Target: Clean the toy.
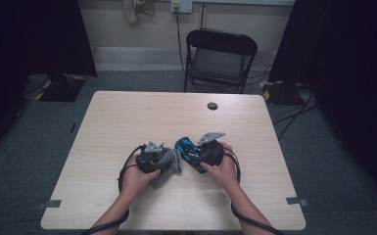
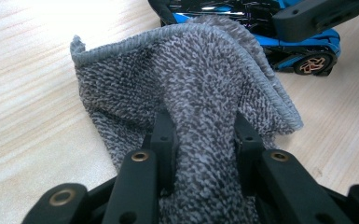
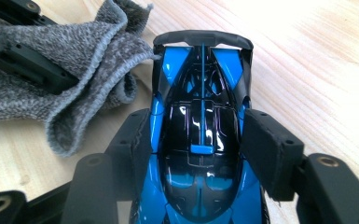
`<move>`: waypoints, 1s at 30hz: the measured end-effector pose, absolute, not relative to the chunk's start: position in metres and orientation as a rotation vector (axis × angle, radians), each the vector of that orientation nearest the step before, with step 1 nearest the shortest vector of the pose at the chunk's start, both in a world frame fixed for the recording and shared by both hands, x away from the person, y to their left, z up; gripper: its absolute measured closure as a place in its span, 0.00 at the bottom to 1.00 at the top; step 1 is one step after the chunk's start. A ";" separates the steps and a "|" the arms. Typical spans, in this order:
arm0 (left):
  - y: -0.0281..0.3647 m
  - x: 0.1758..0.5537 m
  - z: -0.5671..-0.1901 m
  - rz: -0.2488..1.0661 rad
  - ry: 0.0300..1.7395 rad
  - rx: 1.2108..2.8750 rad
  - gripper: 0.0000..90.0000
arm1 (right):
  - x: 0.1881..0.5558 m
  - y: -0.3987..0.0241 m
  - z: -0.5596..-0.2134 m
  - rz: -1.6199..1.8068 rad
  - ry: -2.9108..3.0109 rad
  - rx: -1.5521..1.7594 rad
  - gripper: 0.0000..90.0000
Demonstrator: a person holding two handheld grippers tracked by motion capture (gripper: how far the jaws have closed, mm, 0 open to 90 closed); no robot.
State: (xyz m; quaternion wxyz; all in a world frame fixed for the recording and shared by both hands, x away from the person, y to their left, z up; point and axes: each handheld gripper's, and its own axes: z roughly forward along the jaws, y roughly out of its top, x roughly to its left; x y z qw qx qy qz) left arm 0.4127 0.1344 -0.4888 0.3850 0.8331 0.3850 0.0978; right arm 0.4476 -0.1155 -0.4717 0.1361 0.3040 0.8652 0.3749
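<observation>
Blue toy car (image 3: 200,140) sits near the table's (image 1: 127,117) near edge, right gripper's (image 3: 200,135) jaws pressing its sides. Just beside it, the left gripper (image 2: 205,135) pinches a bunched grey cloth (image 2: 186,79).

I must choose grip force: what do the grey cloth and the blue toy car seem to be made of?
Grey cloth: soft looped terry, probably microfibre; matte, with a stitched hem, bunching between the jaws.
Blue toy car: hard, glossy, likely painted plastic, perhaps die-cast metal; sharp light reflections on its black roof.

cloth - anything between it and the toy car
Nothing visible does. The cloth, clamped in the left gripper, hangs right beside the car; the right gripper has its jaws at the car's sides.
</observation>
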 end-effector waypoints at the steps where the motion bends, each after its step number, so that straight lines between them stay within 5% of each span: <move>1: 0.134 0.413 -0.489 0.249 0.978 2.122 0.76 | 0.448 -0.115 -0.473 1.068 2.506 0.882 0.48; 17: 0.133 0.413 -0.488 0.247 0.989 2.103 0.76 | 0.452 -0.108 -0.477 1.087 2.462 0.909 0.49; 24: 0.116 0.422 -0.489 0.300 0.978 2.085 0.49 | 0.449 -0.109 -0.477 1.090 2.452 0.930 0.49; 28: 0.110 0.428 -0.489 0.295 0.981 2.102 0.50 | 0.449 -0.110 -0.476 1.086 2.460 0.932 0.49; 30: 0.107 0.430 -0.489 0.293 0.981 2.124 0.69 | 0.449 -0.110 -0.476 1.085 2.453 0.923 0.49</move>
